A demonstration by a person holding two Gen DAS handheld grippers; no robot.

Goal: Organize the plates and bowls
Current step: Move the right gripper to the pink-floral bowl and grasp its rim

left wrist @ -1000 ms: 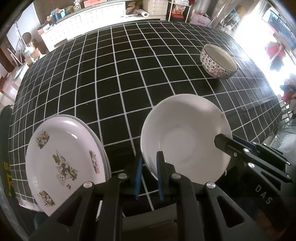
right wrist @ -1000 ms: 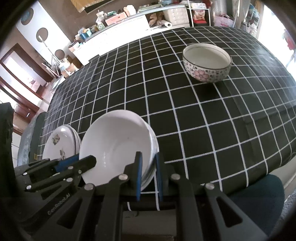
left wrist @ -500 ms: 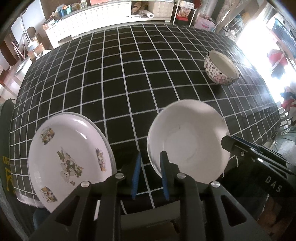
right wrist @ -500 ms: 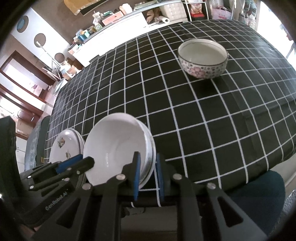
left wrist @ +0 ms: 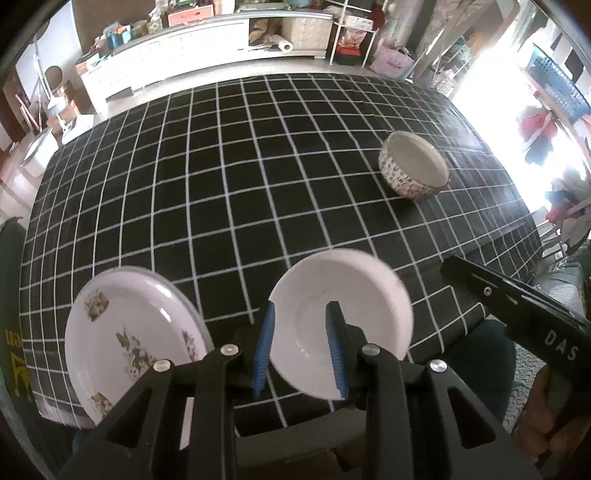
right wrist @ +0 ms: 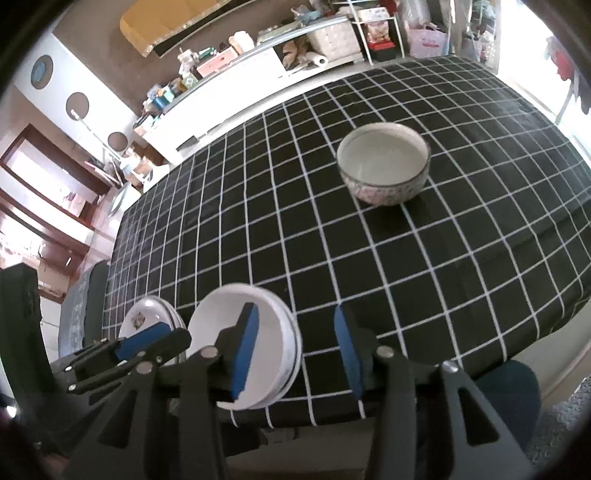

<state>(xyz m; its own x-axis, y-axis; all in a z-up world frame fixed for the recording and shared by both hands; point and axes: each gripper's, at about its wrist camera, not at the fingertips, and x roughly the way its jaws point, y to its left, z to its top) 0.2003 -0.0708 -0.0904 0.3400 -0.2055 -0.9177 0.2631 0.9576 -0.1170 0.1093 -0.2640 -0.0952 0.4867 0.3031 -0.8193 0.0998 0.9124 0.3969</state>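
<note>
A stack of plain white bowls (left wrist: pixel 343 317) sits at the table's near edge; it also shows in the right wrist view (right wrist: pixel 273 325). My left gripper (left wrist: pixel 299 350) is open, its blue pads either side of the stack's left rim, not clamping it. My right gripper (right wrist: pixel 297 350) is open, straddling the stack's right rim. A stack of decorated plates (left wrist: pixel 129 332) lies left of the bowls, also seen in the right wrist view (right wrist: pixel 146 319). A floral bowl (left wrist: pixel 413 170) stands far right on the table, also seen in the right wrist view (right wrist: pixel 384 168).
The table has a black cloth with a white grid (left wrist: pixel 240 192). Its near edge runs just under both grippers. Cabinets and clutter (left wrist: pixel 207 33) stand beyond the far edge.
Both grippers have opened, letting go of the white bowl stack's rim, and pulled back and up. The stack now rests on the table.
</note>
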